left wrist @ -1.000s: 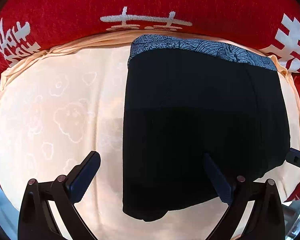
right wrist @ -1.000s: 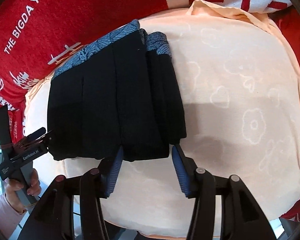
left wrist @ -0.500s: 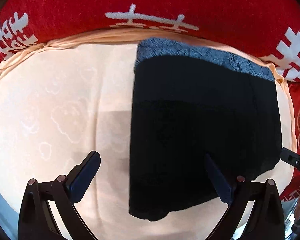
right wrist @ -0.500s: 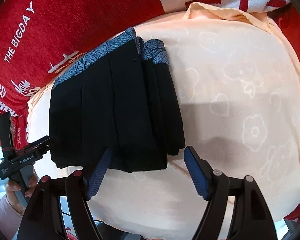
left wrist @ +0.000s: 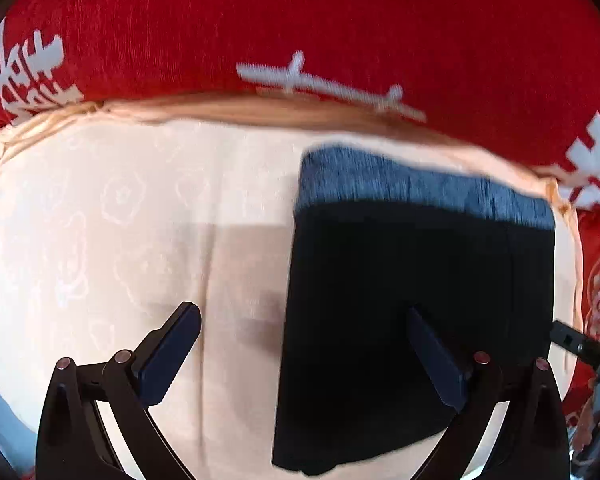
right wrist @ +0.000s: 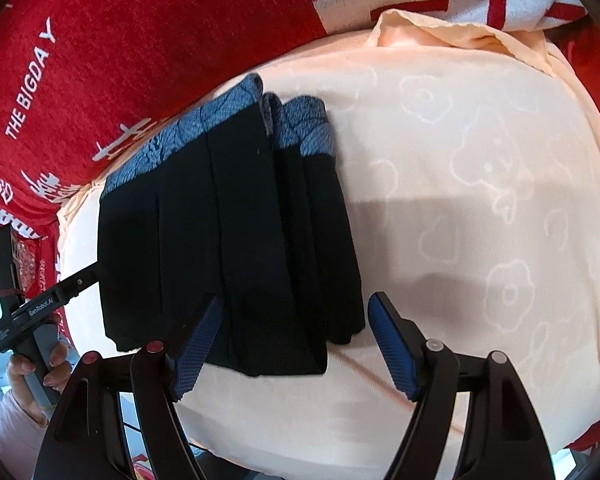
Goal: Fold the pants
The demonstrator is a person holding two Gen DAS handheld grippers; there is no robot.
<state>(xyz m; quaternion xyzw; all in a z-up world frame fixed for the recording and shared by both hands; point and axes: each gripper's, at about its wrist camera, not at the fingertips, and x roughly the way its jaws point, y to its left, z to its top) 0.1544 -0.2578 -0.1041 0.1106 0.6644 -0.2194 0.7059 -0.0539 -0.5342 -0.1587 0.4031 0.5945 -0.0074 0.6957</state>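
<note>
Peach cushion (right wrist: 460, 200) | pants (right wrist: 228, 240) folded at its left edge | left gripper (left wrist: 304, 344), right gripper (right wrist: 294, 336) both spread, empty | step: release; next: withdraw, folding appears complete.

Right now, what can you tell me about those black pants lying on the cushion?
The pants are black, of what looks like soft knit cloth, with a blue patterned waistband at the far end. They lie folded into a flat, layered rectangle on the peach cushion, near its edge beside the red blanket. Several fold edges stack along one side. Neither gripper holds them.
</note>
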